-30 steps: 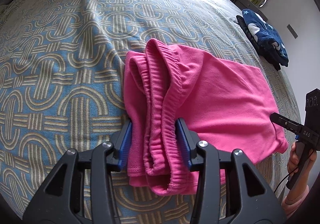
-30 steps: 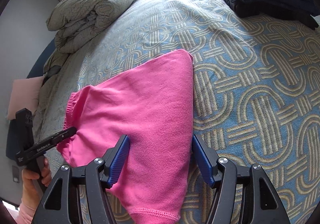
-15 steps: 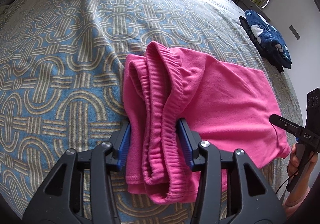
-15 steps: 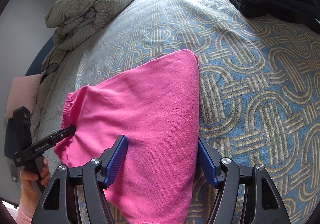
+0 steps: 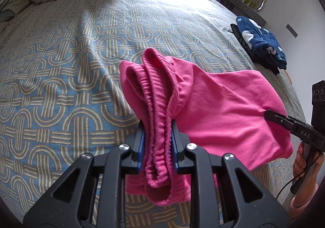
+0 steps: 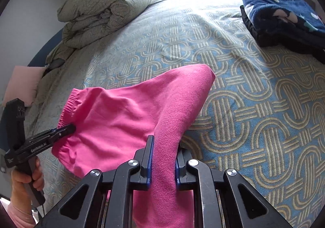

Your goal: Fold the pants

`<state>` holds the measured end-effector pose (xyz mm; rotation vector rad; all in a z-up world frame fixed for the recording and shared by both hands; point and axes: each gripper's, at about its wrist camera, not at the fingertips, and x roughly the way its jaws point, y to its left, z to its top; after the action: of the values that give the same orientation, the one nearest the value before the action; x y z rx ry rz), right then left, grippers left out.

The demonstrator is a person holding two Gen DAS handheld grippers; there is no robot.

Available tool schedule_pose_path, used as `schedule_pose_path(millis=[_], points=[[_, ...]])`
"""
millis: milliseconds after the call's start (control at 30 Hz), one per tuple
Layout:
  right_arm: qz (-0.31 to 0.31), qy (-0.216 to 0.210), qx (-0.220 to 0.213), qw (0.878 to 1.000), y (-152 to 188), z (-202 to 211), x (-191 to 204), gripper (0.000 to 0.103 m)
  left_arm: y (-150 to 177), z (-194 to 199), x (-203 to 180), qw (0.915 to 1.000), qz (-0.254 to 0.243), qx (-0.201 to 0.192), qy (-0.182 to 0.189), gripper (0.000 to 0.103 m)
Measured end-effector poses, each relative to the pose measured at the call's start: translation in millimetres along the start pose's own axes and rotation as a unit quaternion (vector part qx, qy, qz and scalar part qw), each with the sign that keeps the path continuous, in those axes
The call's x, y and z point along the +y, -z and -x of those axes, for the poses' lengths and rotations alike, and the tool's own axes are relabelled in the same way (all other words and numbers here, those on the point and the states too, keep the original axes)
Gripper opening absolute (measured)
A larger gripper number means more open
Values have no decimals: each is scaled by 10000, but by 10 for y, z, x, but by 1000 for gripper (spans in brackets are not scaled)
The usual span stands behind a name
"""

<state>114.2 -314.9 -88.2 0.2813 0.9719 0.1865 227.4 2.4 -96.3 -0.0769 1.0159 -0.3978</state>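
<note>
A moment ago both grippers' fingers stood wide around the folded bright pink fleece pants (image 5: pixel 223 106). Now the left gripper (image 5: pixel 157 140) pinches the waistband, the right gripper (image 6: pixel 162 159) the opposite end, both closing, seemingly lifting them off the patterned bed's (image 5: pixel 61 85) near edge for another fold.

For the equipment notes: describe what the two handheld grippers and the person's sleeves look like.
Both are black, pistol-handled tools with angular cut-out frames, silver pivot screws and blue pads on the fingers. The left gripper carries white "GenRobot.AI" lettering on its side, seen from the right wrist view. The right gripper shows white "DAS" lettering and a thin black cable trailing from its handle. A light pink sleeve covers the left wrist.
</note>
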Motion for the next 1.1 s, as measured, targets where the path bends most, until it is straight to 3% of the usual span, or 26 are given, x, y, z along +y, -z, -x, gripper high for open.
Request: schedule_pose_path(millis=[267,467,833,1100], points=[[270,-90,-426,9987,39,506,154,15,-16,430,-434,9980,-500,-380,75,23],[236,-9,-744,9969,177,933,13,15,35,657,-786,9953,-795,-525,186,23],[-435,286,-1301,9901,626,1763,-789,15,36,639,-1923,9849,-1555,-444,621,23],[-1019,847,-1690,9767,917,2412,-1620,15,-87,353,-3107,9686,-2263,-234,997,23]])
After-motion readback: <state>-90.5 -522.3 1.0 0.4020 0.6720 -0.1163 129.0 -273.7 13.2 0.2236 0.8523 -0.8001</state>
